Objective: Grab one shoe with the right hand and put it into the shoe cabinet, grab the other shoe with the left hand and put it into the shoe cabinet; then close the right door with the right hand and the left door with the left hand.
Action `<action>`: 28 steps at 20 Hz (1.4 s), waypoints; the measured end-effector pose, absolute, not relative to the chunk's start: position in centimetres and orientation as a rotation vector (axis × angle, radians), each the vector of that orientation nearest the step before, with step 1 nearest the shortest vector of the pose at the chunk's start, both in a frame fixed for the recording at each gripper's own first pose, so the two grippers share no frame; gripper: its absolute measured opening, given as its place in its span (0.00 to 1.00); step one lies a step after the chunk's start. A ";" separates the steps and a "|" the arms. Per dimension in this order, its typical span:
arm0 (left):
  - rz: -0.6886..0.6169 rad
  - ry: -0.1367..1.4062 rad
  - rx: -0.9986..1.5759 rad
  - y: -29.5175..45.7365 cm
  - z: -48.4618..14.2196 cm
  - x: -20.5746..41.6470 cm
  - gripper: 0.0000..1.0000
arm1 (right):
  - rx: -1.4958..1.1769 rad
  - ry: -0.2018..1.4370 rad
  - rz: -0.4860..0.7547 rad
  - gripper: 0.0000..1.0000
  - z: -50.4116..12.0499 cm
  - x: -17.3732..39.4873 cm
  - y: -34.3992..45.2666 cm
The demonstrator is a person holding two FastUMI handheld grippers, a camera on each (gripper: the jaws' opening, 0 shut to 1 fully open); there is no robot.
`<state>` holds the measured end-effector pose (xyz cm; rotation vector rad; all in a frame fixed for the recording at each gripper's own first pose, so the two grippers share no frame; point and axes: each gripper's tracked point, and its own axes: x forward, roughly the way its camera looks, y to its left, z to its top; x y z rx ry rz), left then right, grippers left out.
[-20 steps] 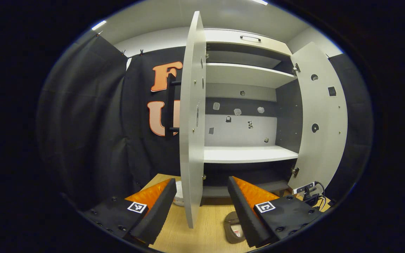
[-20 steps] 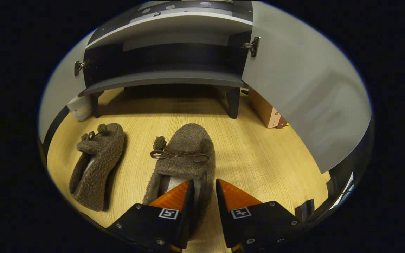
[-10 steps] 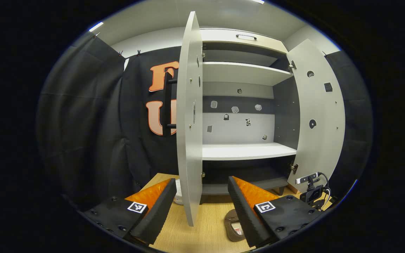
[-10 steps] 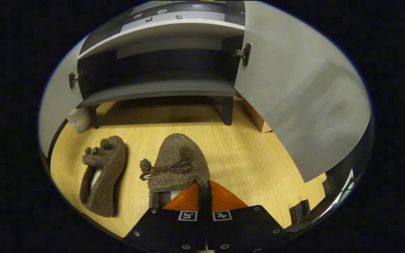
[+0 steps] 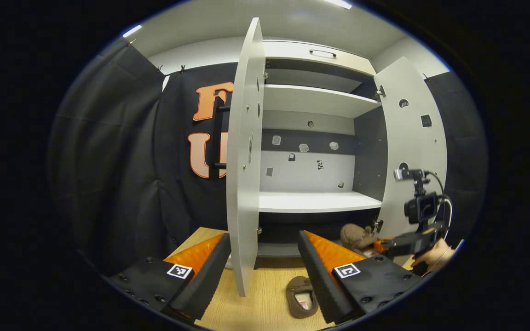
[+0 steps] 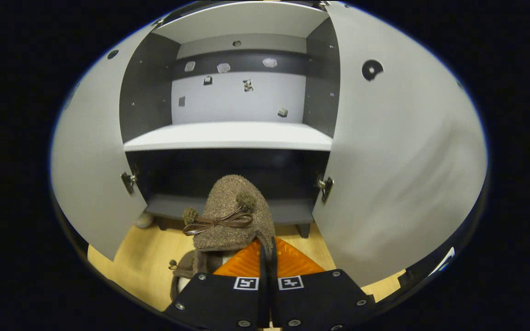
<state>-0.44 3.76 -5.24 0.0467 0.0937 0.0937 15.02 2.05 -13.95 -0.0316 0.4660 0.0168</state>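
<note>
A fuzzy brown shoe (image 6: pixel 233 216) with a bow hangs off the floor in my right gripper (image 6: pixel 267 242), which is shut on its heel rim. It hangs in front of the cabinet's dark bottom compartment (image 6: pixel 228 177). In the left gripper view the same shoe (image 5: pixel 356 236) and the right gripper (image 5: pixel 387 246) hang by the open right door (image 5: pixel 412 138). The other brown shoe (image 5: pixel 301 296) lies on the wooden floor before the cabinet, and its edge (image 6: pixel 181 271) peeks out below the held one. My left gripper (image 5: pixel 265 257) is open and holds nothing, facing the edge of the open left door (image 5: pixel 244 161).
Both cabinet doors stand wide open, left door (image 6: pixel 90 161) and right door (image 6: pixel 398 161). A white shelf (image 6: pixel 228 135) sits above the bottom compartment. A small white object (image 6: pixel 144 220) lies on the floor by the cabinet's left leg. A hand (image 5: pixel 435 257) holds the right gripper.
The right gripper has lifted the shoe off the floor and tipped up to face the cabinet's opening. It has come into the left gripper view. The left gripper has barely moved.
</note>
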 end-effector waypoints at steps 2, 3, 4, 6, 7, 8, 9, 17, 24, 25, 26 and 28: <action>0.091 0.093 0.048 3.8 -5.3 -0.6 0.96 | -0.039 0.407 0.038 0.01 -9.0 17.0 2.8; 0.090 0.092 0.047 3.8 -5.3 -0.7 0.96 | -0.046 0.381 0.047 0.01 -6.8 18.1 3.1; 0.092 0.092 0.046 3.9 -5.4 -0.8 0.96 | -0.052 0.358 0.053 0.01 -4.6 19.2 3.4; 0.095 0.093 0.038 3.9 -5.5 -0.9 0.96 | -0.062 0.310 0.061 0.01 -0.3 21.8 3.7; 0.099 0.095 0.036 4.0 -5.6 -1.0 0.96 | -0.069 0.290 0.062 0.00 1.5 23.2 3.8; 0.104 0.097 0.035 4.0 -5.6 -1.0 0.96 | -0.071 0.275 0.062 0.01 -0.4 23.6 5.0; 0.111 0.098 0.034 4.2 -5.7 -1.1 0.96 | -0.067 0.269 0.065 0.01 2.8 26.7 5.2; 0.184 0.104 0.034 6.7 -6.1 -1.6 0.99 | -0.050 0.357 0.011 0.01 1.8 37.6 4.3; 0.215 0.123 0.048 7.1 -6.4 -1.2 0.96 | 0.021 0.449 -0.042 0.05 -0.7 42.8 2.7; 0.215 0.122 0.050 7.1 -6.3 -1.1 0.96 | 0.017 0.442 -0.038 0.09 -0.5 42.7 2.8; 0.212 0.122 0.049 6.9 -6.3 -1.1 0.96 | 0.010 0.428 -0.040 0.13 -0.1 42.5 2.6; 0.200 0.124 0.046 6.4 -6.4 -0.8 0.96 | -0.003 0.388 -0.022 0.21 1.3 41.6 2.8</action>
